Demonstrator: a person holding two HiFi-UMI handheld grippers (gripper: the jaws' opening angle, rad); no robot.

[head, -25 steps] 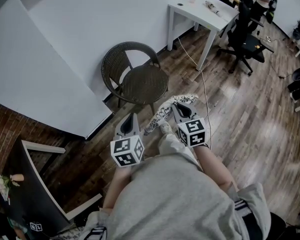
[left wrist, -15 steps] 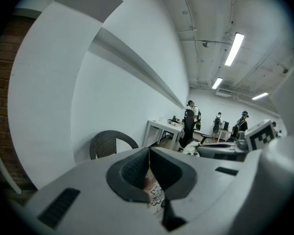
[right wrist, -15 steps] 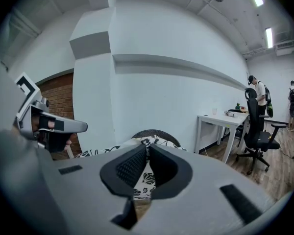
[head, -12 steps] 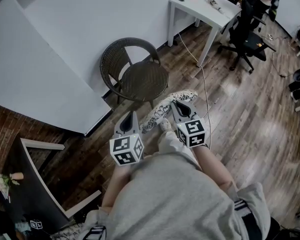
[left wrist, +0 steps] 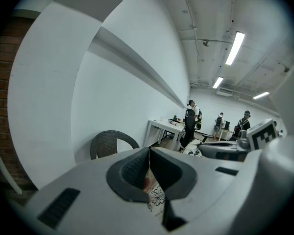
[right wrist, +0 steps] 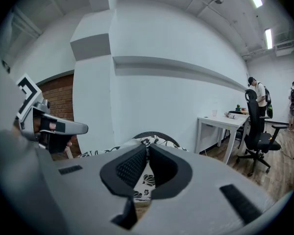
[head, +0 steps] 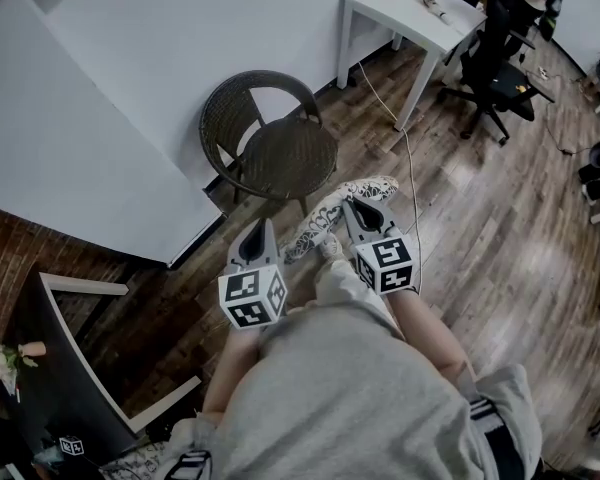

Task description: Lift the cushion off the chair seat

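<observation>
my left gripper [head: 257, 232] and right gripper [head: 354, 208] are each pinched shut on an edge of the patterned cushion [head: 320, 230], which hangs slung between them, long axis running gripper to gripper, clear of the bare chair seat [head: 290, 158] just ahead.

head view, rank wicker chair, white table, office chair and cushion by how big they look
1. wicker chair
2. white table and office chair, about alike
3. cushion, clearly smallest, though nearest the camera
</observation>
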